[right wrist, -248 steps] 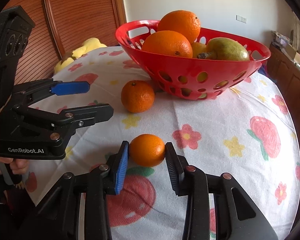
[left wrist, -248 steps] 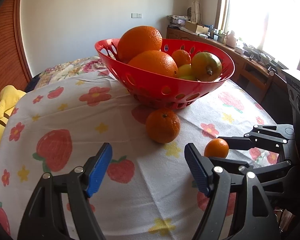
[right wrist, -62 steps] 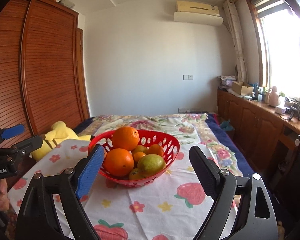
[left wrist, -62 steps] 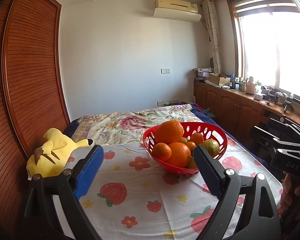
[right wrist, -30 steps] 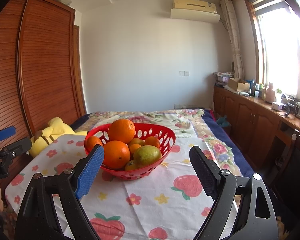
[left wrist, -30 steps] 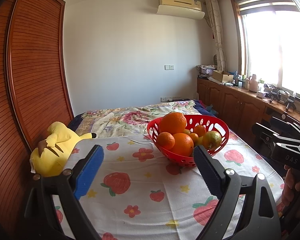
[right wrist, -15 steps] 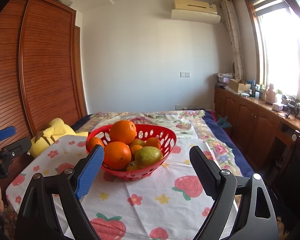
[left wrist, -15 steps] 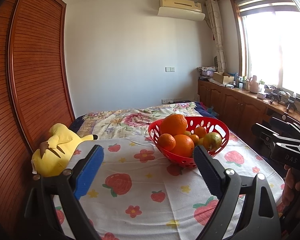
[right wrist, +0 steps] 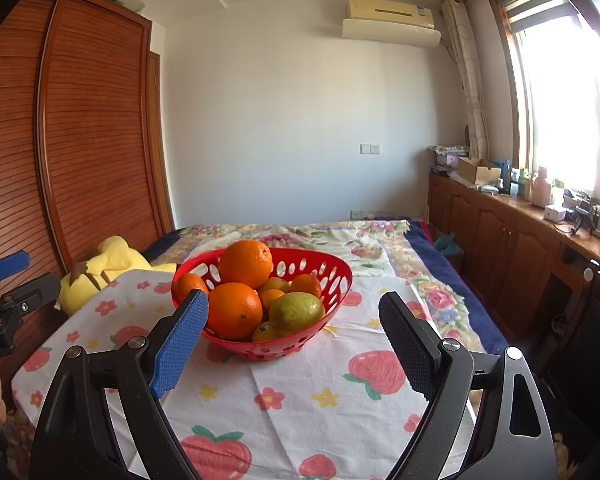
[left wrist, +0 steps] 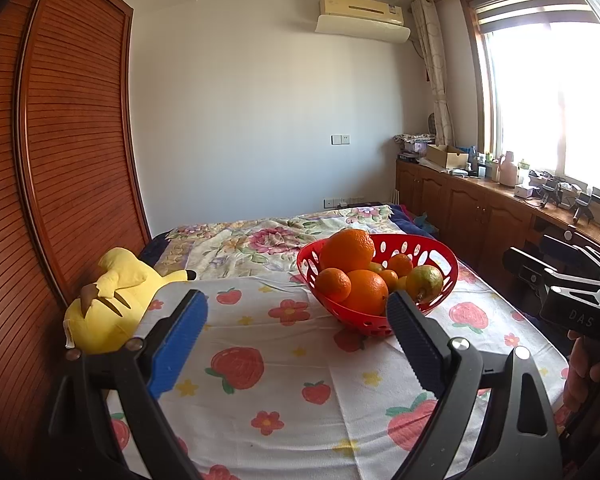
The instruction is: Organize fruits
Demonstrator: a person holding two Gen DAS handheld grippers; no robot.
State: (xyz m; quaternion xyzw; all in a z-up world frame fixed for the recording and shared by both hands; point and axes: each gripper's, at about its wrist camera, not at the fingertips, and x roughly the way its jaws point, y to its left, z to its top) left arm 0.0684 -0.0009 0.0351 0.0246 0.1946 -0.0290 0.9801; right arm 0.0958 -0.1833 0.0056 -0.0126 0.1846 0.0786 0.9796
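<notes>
Centrally, fruit container: red perforated plastic bowl (left wrist: 440,286) (right wrist: 336,280), standing on the cloth toward the far middle of the desk, upright
Fruit pile: all visible fruit lies inside the bowl; one large round orange (left wrist: 347,250) (right wrist: 245,263) sits on top; a second large orange (left wrist: 367,291) (right wrist: 234,310) lies below it at the near rim; a green-yellow pear-like fruit (left wrist: 425,278) (right wrist: 297,311) rests beside that orange; small mandarins (left wrist: 333,284) (right wrist: 306,285) fill the gaps
Left gripper (left wrist: 296,340): blue-padded fingers spread wide apart, holding nothing; raised above the near edge of the desk, bowl seen between and beyond the fingers
Right gripper (right wrist: 294,340): fingers likewise spread wide, holding nothing; well short of the bowl
Desk covering: white cloth printed with strawberries and flowers (left wrist: 260,360) (right wrist: 300,392)
Surroundings: yellow plush toy (left wrist: 108,300) (right wrist: 108,264) at the left edge, against a brown louvred wooden wardrobe (left wrist: 72,152) (right wrist: 92,140); floral bedspread (left wrist: 260,236) (right wrist: 364,240) beyond the desk
</notes>
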